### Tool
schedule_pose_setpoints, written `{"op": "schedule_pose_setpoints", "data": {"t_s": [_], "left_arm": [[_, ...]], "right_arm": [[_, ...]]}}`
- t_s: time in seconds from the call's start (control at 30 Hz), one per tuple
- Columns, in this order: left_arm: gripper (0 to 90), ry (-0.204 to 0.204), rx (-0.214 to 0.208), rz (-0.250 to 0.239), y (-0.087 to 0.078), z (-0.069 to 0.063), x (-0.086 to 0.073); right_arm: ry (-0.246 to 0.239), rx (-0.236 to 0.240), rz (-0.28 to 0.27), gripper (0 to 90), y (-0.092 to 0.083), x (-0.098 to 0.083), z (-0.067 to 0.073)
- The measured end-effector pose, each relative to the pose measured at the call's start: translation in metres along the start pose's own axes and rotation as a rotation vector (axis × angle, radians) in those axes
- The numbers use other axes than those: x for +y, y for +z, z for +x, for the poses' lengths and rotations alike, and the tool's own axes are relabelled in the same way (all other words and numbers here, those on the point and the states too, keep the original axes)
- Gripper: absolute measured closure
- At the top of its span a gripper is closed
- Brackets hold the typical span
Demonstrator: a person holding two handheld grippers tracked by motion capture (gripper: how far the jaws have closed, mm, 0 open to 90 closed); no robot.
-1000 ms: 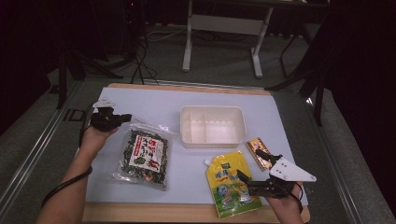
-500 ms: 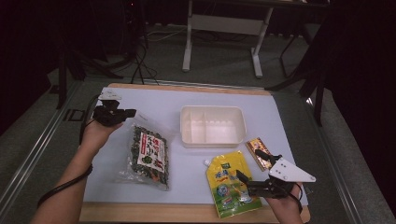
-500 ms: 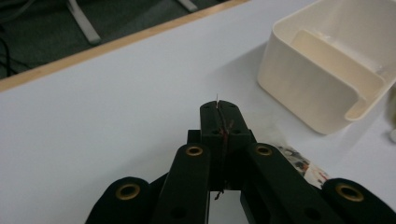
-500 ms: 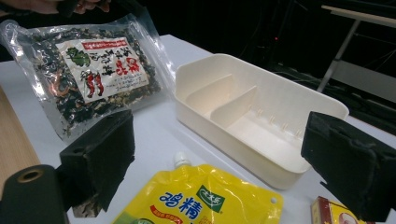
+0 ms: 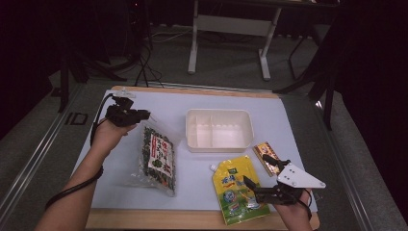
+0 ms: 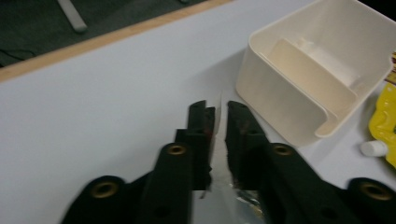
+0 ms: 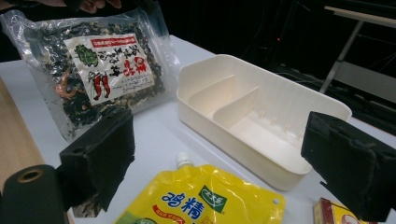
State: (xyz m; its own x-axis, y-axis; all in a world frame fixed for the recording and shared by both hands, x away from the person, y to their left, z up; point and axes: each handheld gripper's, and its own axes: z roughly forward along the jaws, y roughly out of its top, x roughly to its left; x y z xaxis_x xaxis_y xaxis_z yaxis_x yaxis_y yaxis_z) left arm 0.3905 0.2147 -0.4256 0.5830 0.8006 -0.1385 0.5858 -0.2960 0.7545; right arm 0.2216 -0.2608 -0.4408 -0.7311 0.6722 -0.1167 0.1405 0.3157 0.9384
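Progress is early: your left gripper (image 5: 143, 115) has the seaweed bag (image 5: 158, 159) by its top edge, jaws just easing apart yet pinching the film, with the bag left of the white tray (image 5: 219, 129). Tray compartments hold nothing. Your right gripper (image 5: 262, 178) hovers with jaws spread wide over the yellow pouch (image 5: 235, 189), in front of the tray.

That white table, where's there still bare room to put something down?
Bare patches: the table's far strip behind the white bin, and the left edge beside the seaweed bag. It is crowded front right, where the yellow pouch, small box and right gripper sit.
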Motion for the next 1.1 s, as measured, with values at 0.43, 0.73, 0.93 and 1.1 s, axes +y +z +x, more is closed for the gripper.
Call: {"op": "schedule_pose_setpoints", "data": {"t_s": [0.43, 0.73, 0.93, 1.1], "left_arm": [[86.8, -0.117, -0.033, 0.2, 0.012, 0.015, -0.003], [88.8, -0.126, -0.067, 0.157, -0.005, 0.016, -0.009], [88.9, -0.109, -0.095, 0.087, -0.024, 0.011, -0.013], [88.9, -0.082, -0.132, 0.004, -0.041, 0.002, -0.014]], "right_arm": [[0.0, 0.013, 0.004, 9.6, 0.001, 0.0, 0.001], [0.002, 0.007, -0.002, 9.6, 0.0, 0.0, 0.0], [-0.001, 0.002, -0.017, 13.2, -0.002, 0.001, 0.0], [-0.001, 0.006, -0.028, 11.9, -0.005, 0.003, 0.0]]}}
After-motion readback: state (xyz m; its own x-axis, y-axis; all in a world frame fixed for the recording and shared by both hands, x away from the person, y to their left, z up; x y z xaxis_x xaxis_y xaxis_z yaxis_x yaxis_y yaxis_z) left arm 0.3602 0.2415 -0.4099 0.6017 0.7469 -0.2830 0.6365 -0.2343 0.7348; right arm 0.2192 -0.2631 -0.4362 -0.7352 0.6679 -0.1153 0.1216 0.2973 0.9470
